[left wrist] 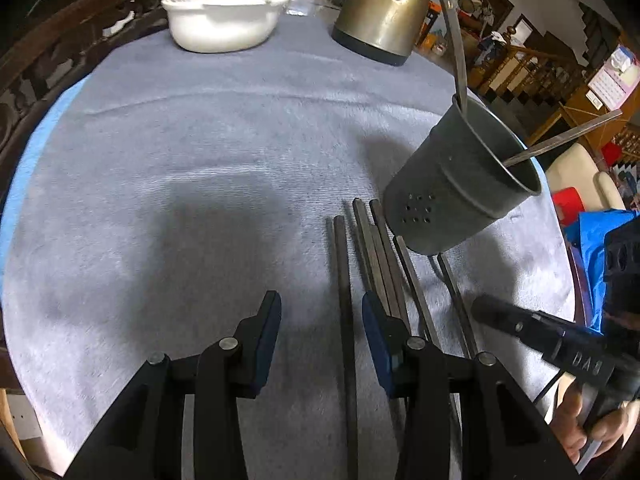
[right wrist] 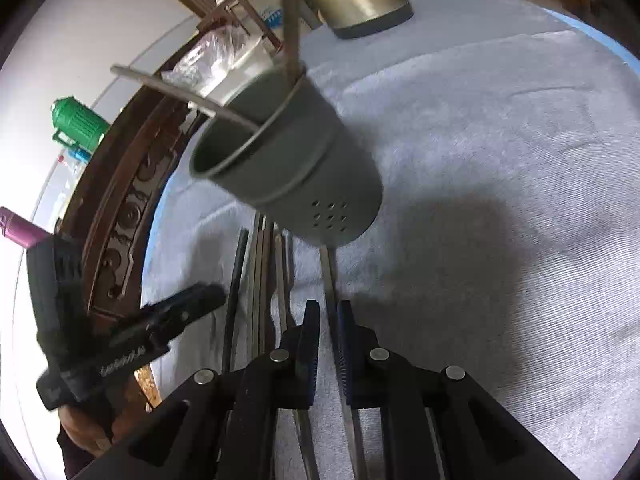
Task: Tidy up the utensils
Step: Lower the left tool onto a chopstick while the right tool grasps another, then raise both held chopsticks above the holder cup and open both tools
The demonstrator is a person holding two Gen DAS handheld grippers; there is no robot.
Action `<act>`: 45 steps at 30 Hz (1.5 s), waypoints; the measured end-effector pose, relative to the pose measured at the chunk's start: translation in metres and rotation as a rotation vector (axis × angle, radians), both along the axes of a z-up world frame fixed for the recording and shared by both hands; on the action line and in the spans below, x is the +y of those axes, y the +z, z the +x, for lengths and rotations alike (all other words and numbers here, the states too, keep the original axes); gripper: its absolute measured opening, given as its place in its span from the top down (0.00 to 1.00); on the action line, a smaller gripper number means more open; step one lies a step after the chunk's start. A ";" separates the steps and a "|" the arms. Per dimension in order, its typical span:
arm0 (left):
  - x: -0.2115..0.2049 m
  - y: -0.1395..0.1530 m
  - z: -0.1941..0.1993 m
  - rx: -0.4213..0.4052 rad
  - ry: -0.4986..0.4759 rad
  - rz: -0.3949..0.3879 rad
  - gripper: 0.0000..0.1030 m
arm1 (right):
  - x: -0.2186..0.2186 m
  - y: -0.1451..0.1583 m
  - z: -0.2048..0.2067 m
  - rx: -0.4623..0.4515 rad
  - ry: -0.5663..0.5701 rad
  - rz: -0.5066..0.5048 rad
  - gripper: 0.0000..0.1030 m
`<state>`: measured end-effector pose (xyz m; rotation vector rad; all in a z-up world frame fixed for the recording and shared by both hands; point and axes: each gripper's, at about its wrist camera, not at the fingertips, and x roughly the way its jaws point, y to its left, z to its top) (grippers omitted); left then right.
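Chopsticks (left wrist: 376, 264) lie in a loose row on the grey cloth (left wrist: 200, 160) just beside the perforated metal holder (left wrist: 460, 184), which already has one utensil (left wrist: 560, 142) leaning in it. Most remain unsorted. The left gripper (left wrist: 320, 340) is partly open and empty; the right gripper (right wrist: 329, 332) is nearly shut around one chopstick (right wrist: 330, 280). Beyond the holder stand a kettle (left wrist: 384, 8) and a white bowl (left wrist: 220, 20).

We see our left gripper (left wrist: 320, 320) parted over a grey cloth (left wrist: 200, 160), one dark metal chopstick (left wrist: 344, 320) between its pads, untouched. Perforated grey metal holder (left wrist: 460, 184) stands beside; brass-coloured kettle (left wrist: 384, 8) and white bowl (left wrist: 220, 20) beyond.
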<state>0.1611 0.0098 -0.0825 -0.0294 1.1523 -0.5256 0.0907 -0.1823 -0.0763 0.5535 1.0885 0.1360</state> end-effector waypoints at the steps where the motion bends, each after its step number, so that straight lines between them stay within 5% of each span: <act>1: -0.004 -0.001 0.003 0.003 -0.012 0.005 0.58 | 0.002 -0.001 0.002 0.012 0.004 -0.017 0.88; 12: -0.027 -0.011 0.025 0.039 -0.050 -0.002 0.59 | 0.033 0.001 0.025 0.014 0.108 -0.161 0.88; 16: -0.026 -0.011 0.022 0.047 -0.065 -0.003 0.87 | 0.038 0.000 0.026 0.033 0.135 -0.185 0.93; 18: -0.025 -0.012 0.022 0.048 -0.068 -0.012 0.91 | 0.035 0.000 0.024 0.032 0.124 -0.165 0.93; 30: -0.009 -0.007 0.016 0.064 -0.079 0.017 0.90 | 0.010 -0.002 0.014 0.145 0.096 -0.109 0.91; 33: -0.008 -0.010 0.022 0.104 -0.070 -0.012 0.81 | 0.012 -0.007 0.020 0.193 0.098 -0.117 0.90; 39: -0.013 -0.011 0.029 0.108 -0.065 -0.029 0.79 | 0.030 -0.006 0.033 0.138 0.139 -0.177 0.89; 42: -0.008 -0.013 0.033 0.108 -0.054 -0.030 0.92 | 0.033 -0.005 0.034 0.124 0.145 -0.184 0.93; 45: -0.003 -0.010 0.030 0.094 -0.042 -0.048 0.92 | 0.026 0.002 0.027 0.083 0.145 -0.190 0.94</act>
